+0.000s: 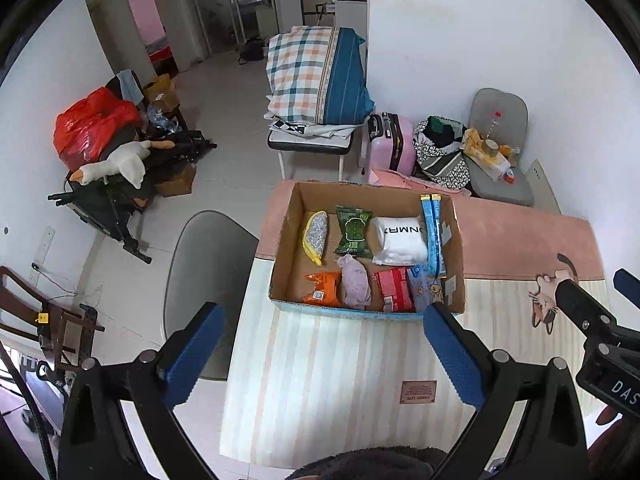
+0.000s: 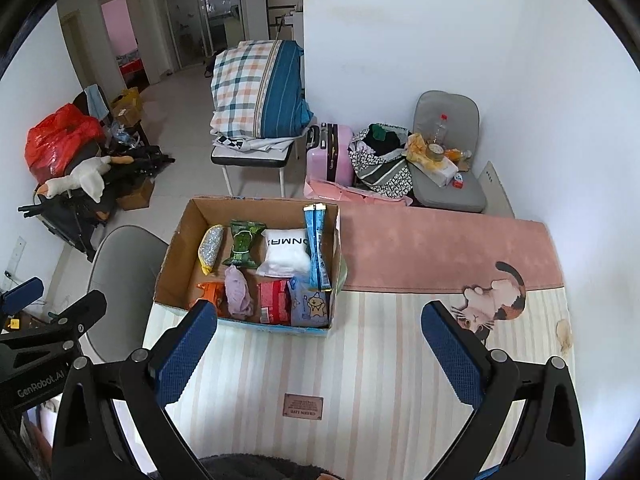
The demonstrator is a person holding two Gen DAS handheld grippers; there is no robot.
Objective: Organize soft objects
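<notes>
An open cardboard box (image 1: 285, 248) (image 2: 176, 248) stands on the striped mat of the table. It holds soft items: a yellow-and-silver pouch (image 1: 316, 236), a green packet (image 1: 353, 231), a white packet (image 1: 402, 240) (image 2: 287, 254), a blue strip pack (image 1: 434, 236), an orange packet (image 1: 322, 289), a lilac cloth (image 1: 355, 284) (image 2: 238, 292), a red packet (image 1: 394, 289) and a blue cartoon pouch (image 2: 310, 306). My left gripper (image 1: 320, 320) is open and empty, above the mat just short of the box. My right gripper (image 2: 320, 320) is open and empty, right of the box.
A grey chair (image 1: 208, 272) stands left of the table. A pink runner (image 2: 440, 248) covers the table's far part. Beyond it are a pink suitcase (image 1: 390, 142), bags, a second grey chair (image 1: 500, 152) and a stool with folded bedding (image 1: 316, 76). A cluttered pile with a plush goose (image 1: 116, 162) sits far left.
</notes>
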